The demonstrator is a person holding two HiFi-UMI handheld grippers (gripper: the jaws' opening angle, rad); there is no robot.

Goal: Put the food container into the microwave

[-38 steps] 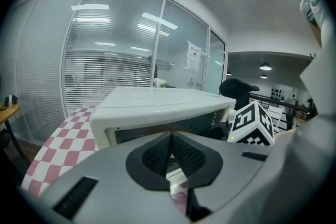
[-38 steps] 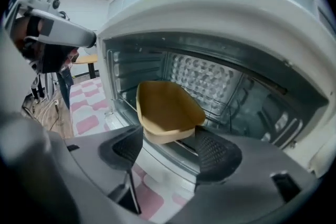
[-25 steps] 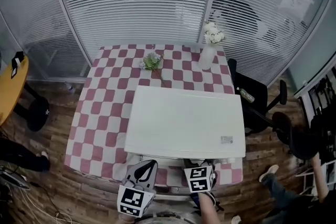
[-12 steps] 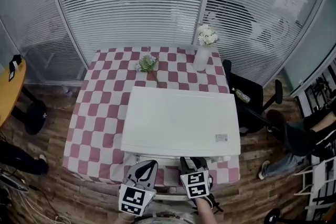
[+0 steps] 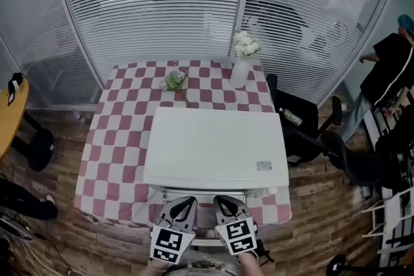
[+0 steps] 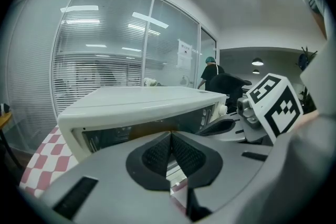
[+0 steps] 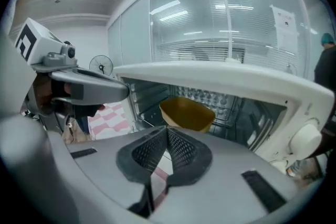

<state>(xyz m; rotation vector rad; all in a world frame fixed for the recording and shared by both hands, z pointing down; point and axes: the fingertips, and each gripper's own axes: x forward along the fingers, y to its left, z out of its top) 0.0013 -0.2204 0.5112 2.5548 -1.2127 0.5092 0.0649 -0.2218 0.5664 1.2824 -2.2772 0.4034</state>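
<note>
A white microwave (image 5: 217,147) stands on a red-and-white checked table (image 5: 110,158). In the right gripper view its cavity (image 7: 220,107) is open to sight, and a yellow food container (image 7: 186,113) sits inside on the rack. Both grippers hang side by side just in front of the microwave's front edge. My left gripper (image 5: 183,202) is shut with nothing between its pads (image 6: 157,152). My right gripper (image 5: 224,201) is also shut and empty, its pads (image 7: 181,147) pressed together a short way outside the cavity, below the container.
A vase of white flowers (image 5: 240,61) and a small bouquet (image 5: 173,79) sit at the table's far side. A black office chair (image 5: 304,129) stands to the right, where a person in black (image 5: 388,71) stands by the glass wall. A yellow round table (image 5: 10,110) is at the left.
My right gripper has drawn back and left, nearer the left gripper. The view has shifted a little, and a person in black has come into sight at the right.
</note>
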